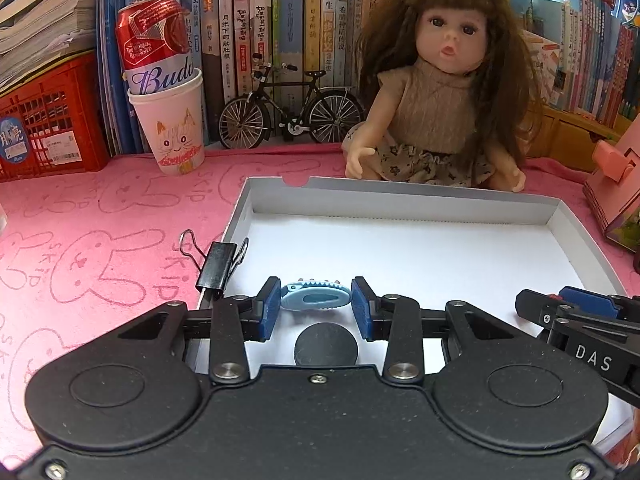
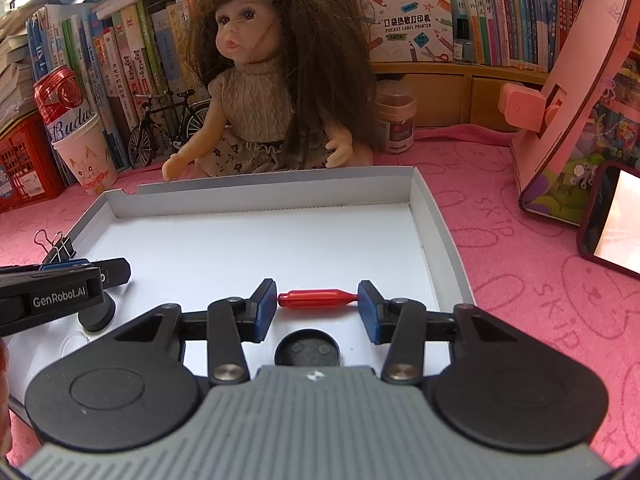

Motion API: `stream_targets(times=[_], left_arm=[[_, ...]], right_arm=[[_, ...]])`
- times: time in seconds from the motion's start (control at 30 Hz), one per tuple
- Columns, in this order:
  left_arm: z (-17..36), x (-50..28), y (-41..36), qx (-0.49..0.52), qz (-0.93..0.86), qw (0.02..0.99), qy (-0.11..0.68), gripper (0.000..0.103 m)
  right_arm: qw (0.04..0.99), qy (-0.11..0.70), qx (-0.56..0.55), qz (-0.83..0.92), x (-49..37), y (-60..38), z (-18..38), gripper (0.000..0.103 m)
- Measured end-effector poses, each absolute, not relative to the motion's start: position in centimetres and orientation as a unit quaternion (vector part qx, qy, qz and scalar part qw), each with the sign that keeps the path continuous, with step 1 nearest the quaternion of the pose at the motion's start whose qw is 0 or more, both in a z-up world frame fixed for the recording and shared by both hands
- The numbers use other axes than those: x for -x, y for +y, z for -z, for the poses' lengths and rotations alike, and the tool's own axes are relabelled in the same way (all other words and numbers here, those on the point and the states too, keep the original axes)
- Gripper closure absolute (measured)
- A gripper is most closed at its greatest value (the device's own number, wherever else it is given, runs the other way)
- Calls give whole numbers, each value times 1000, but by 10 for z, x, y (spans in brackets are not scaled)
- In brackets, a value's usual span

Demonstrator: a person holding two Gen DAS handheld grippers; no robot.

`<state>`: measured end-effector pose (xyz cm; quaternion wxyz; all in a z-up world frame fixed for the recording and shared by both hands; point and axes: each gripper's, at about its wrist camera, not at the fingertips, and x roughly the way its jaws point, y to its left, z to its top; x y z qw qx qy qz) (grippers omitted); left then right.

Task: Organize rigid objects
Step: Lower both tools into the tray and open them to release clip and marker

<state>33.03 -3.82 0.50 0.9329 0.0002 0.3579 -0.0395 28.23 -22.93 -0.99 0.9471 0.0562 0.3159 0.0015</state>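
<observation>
Left gripper (image 1: 316, 300) is closed across a small pale-blue oval cutter (image 1: 316, 298), pads pressing on its two ends, so its long axis runs side to side between the fingers. Right gripper (image 2: 318, 300) likewise grips a red cylinder (image 2: 318, 299) end to end, axis crosswise. Both held items hang low over the near part of the shallow white box tray (image 1: 400, 196) — whether either touches the floor of it I cannot tell. Directly beneath and nearer than each load lies a dark round disc (image 1: 326, 344) on the tray floor; the right view shows one under each gripper. The two grippers sit side by side, left one over the tray's left half, right one over the middle-right. Judgement: next is release into the tray, and each piece should drop just ahead of its disc rather than on it — the cylinder could roll. A black binder clip (image 1: 218, 266) straddles the tray's left rim. Beyond on the pink table: doll (image 1: 436, 88), model bicycle (image 1: 288, 114), paper cup (image 1: 172, 124) with a can in it.
</observation>
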Motion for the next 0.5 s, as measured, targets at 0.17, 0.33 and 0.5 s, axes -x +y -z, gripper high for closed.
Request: stream_targets(times=[0.17,0.33,0.5], left_arm=[[-3,-331,-40,-6,39,931,362,67],[-3,-331,-40,-8,39,932,361,67],[-3,-330,-40,-9,38,932,361,67]], right_arm=[[947,316,-53,-1,-282,-229,10,54],[948,315,-51,-1,-282,-228,9,53],[948,314,-50,-2,-281,-228,10,52]])
